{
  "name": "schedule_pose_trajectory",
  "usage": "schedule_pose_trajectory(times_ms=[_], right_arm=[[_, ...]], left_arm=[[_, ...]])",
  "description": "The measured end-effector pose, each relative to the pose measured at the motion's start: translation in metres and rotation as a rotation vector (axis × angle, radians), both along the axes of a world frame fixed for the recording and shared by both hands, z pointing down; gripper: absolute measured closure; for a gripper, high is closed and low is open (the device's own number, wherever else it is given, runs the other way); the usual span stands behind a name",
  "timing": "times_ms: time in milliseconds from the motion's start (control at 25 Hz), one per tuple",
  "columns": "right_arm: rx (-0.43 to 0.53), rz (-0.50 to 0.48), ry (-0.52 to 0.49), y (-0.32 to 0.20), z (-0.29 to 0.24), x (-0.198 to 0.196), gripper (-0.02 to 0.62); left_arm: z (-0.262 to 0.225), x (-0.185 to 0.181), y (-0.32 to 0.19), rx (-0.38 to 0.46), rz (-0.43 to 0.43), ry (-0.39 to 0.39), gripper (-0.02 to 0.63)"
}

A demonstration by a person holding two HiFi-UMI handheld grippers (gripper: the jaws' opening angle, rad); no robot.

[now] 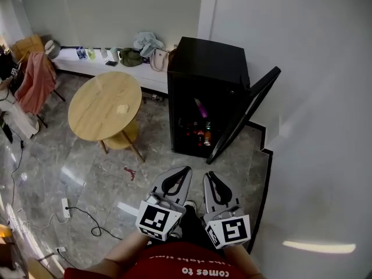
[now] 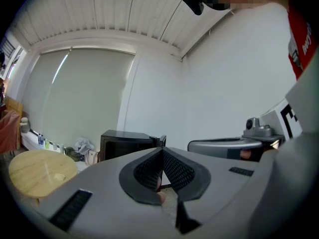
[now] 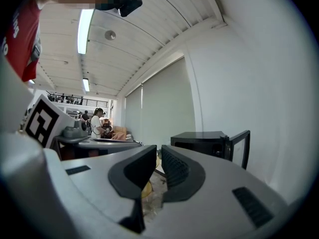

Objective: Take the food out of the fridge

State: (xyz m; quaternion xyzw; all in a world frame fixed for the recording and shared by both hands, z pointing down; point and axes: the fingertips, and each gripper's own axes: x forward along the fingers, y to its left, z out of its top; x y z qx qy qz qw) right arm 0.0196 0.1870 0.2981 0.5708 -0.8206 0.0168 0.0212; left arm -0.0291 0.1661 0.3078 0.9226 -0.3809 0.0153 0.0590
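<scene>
The food [image 1: 200, 133], bottles by the look, sits low in the fridge [image 1: 209, 60], door [image 1: 244, 115] open. Probably stiff, smooth, fairly heavy, slick if cold: grab mid-body. Jaws closed and empty on left gripper [image 1: 185, 171] and right gripper [image 1: 209, 176], well short of it.

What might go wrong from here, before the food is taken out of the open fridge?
1. Both the left gripper and the right gripper are shut; pushed in like this, they may topple the bottles crowded in the black fridge.
2. The fridge door juts out on the right side, so the right gripper may knock it.
3. A power strip and its cable lie on the floor to the left: a tripping risk.
</scene>
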Motion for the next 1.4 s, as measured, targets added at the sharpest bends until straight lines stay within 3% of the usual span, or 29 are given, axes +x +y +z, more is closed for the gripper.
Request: schedule_pose_trajectory(times_ms=[560,800,1400], right_arm=[[-0.072,-0.058,0.009,-0.126,0.023,0.061,0.548],[-0.092,-0.066,0.002,-0.155,0.037,0.060,0.548],[-0.138,-0.033,0.023,-0.226,0.040,0.045,0.529]], left_arm=[[0.017,0.053,-0.123,-0.066,-0.077,-0.020,0.598],[0.034,0.054,-0.147,-0.101,-0.090,-0.031,0.598],[0.038,0.045,-0.222,-0.119,-0.003,-0.057,0.598]])
